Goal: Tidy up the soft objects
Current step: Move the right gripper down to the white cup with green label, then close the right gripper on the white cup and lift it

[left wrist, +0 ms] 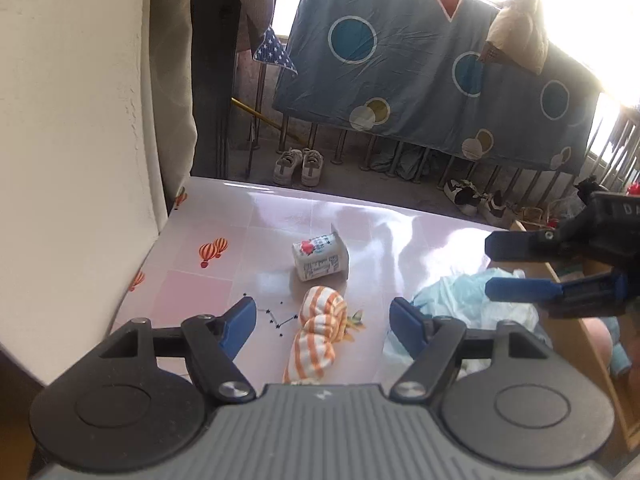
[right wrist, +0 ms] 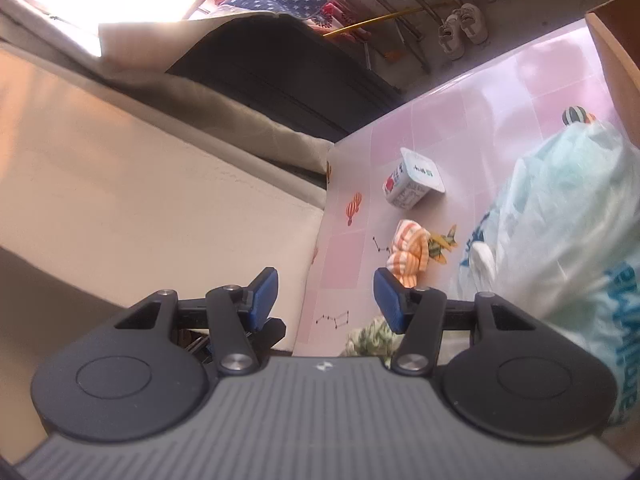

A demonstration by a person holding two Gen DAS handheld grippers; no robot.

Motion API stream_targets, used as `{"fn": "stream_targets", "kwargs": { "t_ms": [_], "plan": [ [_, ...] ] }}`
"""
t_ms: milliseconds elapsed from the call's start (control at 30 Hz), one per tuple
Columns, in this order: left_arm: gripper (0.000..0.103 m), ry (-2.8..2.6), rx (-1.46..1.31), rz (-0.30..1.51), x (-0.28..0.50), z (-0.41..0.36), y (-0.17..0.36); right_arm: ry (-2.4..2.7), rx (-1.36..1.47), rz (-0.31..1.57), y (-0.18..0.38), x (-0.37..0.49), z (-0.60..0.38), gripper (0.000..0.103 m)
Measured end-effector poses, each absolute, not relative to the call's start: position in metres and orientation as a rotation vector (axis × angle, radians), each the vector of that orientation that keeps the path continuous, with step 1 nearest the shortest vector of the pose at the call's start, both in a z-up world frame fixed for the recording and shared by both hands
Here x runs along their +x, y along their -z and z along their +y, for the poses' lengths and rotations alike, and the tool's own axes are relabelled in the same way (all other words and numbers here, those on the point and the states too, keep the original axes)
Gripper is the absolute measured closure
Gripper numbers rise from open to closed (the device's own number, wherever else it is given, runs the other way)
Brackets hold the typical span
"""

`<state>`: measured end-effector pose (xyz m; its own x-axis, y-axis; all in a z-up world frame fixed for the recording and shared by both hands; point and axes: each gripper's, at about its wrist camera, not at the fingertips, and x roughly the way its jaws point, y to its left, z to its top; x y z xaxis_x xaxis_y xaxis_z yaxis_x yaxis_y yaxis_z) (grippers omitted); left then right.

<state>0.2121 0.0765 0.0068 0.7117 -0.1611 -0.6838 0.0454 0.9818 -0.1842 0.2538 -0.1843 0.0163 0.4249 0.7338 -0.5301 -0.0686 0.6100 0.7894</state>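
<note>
Pink tiled tabletop (left wrist: 208,292) fills the left wrist view, with a blue sheet (left wrist: 420,80) hanging behind. On it the orange striped cloth (left wrist: 320,332) lies between the spread fingers of the left gripper (left wrist: 323,320), which grasps nothing. A yogurt cup (left wrist: 319,257) lies just beyond the cloth. The right gripper (left wrist: 490,268) hovers spread over a pale plastic bag (left wrist: 472,300).

From the right wrist, the right gripper (right wrist: 326,296) is released and empty; the cloth (right wrist: 408,254) lies ahead, the cup (right wrist: 414,184) farther on, the bag (right wrist: 560,220) at right.
</note>
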Motion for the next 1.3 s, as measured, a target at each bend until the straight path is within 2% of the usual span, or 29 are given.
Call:
{"fn": "stream_targets", "kwargs": {
  "t_ms": [133,233,333,400,467,533,633,800,867,967,1300],
  "plan": [
    [0.029,0.079,-0.205,0.838,0.287,0.066,0.005,-0.505,0.825,1.043,0.003,0.303,-0.186,0.05],
    [0.038,0.057,-0.238,0.88,0.335,0.056,0.019,-0.439,0.817,1.071,0.022,0.334,-0.188,0.05],
    [0.051,0.052,-0.287,0.945,0.375,0.049,0.039,-0.387,0.817,1.105,0.045,0.355,-0.192,0.05],
    [0.057,0.051,-0.308,0.984,0.395,0.045,0.052,-0.373,0.832,1.121,0.059,0.362,-0.195,0.05],
    [0.068,0.052,-0.305,1.02,0.411,0.04,0.064,-0.366,0.837,1.131,0.07,0.368,-0.198,0.05],
    [0.074,0.041,-0.285,1.055,0.423,0.035,0.076,-0.362,0.845,1.144,0.079,0.369,-0.2,0.05],
    [0.089,0.036,-0.262,1.099,0.433,0.032,0.09,-0.363,0.848,1.158,0.088,0.372,-0.201,0.05],
    [0.093,0.052,-0.27,1.09,0.435,0.038,0.092,-0.375,0.832,1.167,0.089,0.373,-0.2,0.05],
    [0.099,0.071,-0.306,1.089,0.436,0.045,0.092,-0.373,0.82,1.169,0.089,0.373,-0.199,0.05],
    [0.101,0.072,-0.373,1.087,0.434,0.06,0.094,-0.37,0.809,1.169,0.087,0.372,-0.199,0.05],
    [0.102,0.097,-0.681,1.037,0.418,0.135,0.108,-0.364,0.792,1.207,0.079,0.387,-0.176,0.05]
  ]
}}
